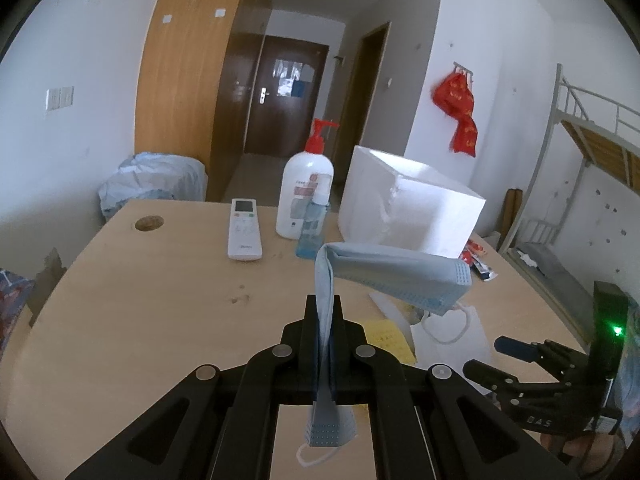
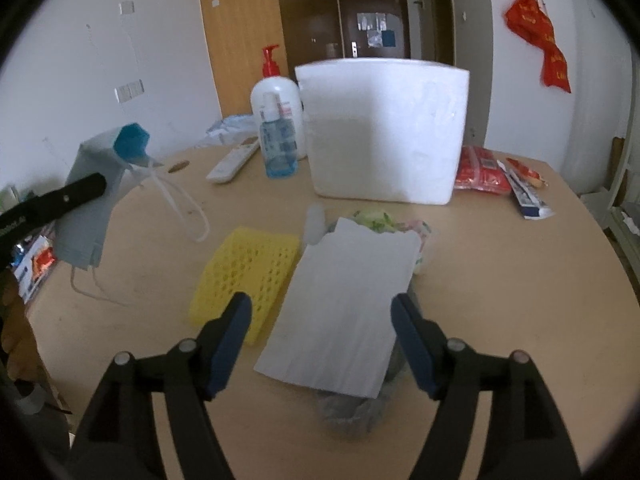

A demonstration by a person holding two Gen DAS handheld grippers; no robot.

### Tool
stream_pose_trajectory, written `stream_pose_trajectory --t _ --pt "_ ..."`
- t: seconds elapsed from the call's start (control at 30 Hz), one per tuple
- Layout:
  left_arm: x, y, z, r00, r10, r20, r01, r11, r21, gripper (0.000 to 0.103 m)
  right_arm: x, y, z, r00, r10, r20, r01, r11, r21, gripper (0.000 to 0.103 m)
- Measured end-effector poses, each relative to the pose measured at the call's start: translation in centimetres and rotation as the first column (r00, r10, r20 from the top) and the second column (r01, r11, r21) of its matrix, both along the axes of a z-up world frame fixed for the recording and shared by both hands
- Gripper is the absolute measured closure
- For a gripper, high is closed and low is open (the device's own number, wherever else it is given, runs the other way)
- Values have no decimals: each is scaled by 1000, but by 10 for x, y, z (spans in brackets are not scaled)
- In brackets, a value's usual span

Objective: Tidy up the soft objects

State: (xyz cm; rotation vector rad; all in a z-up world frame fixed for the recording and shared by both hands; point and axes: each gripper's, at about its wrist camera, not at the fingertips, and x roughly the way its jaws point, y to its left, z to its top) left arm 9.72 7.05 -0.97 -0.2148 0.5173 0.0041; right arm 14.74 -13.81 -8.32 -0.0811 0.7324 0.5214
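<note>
So the left wrist view is mostly about the mask [image 1: 384, 276]: the left tongs [image 1: 324, 320] are clamped shut on a folded blue mask, which sticks up between the fingers and flops over to the right, held up off the table [image 1: 140, 300]. One end with its white ear loop hangs out below the tongs. From here you barely see the white sheet [image 1: 456, 332], just a corner with a loop on it, and the yellow thing only peeks out as a small patch.

The right wrist view fills that in. The right tongs [image 2: 322, 340] are wide open, nothing pinched, hovering over a white sheet [image 2: 344, 308] lying on a small heap of soft stuff. Just to its left is a yellow perforated basket [image 2: 244, 276] lying on the table. This view also catches the mask [image 2: 90, 200] from the side, at the left edge, hanging from the left tongs with its loops dangling down.

Both views share the white foam box [image 2: 384, 128], pump bottle [image 2: 276, 92], small blue bottle [image 2: 278, 148] and remote [image 2: 232, 162] at the back. Only the right one shows the red packets [image 2: 480, 170] beside the box properly.
</note>
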Motion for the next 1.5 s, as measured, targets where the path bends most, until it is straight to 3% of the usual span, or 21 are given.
stream_pose_trajectory --t 0.5,0.57,0.6,0.63,0.73,0.87,1.07,1.5 --pt "13 -2 -16 999 -8 -33 8 1000 -14 100 11 6 -20 999 -30 -13 29 995 -100 29" --pt "13 -2 -16 999 -9 -35 9 1000 -15 100 11 7 -21 999 -19 -26 16 995 -98 55" --pt "13 -3 -16 999 -8 -35 8 1000 -14 100 11 7 -21 999 -11 -43 8 997 -81 75" --pt "13 -3 -16 999 -5 -33 4 1000 -14 100 13 5 -22 998 -5 -58 2 998 -62 85" --pt "12 -2 -16 999 -1 -32 1 1000 -15 100 12 2 -22 998 -1 -59 -1 999 -41 93" --pt "8 -1 -14 1000 3 -26 -3 1000 -18 100 5 1 -17 999 9 -44 -10 1000 -18 96" --pt "0 2 -11 1000 10 -11 -10 1000 -22 100 -6 -4 1 999 34 -32 -31 995 90 96" --pt "-30 1 12 998 14 63 -13 1000 -18 100 -47 -20 62 989 25 149 -52 982 181 98"
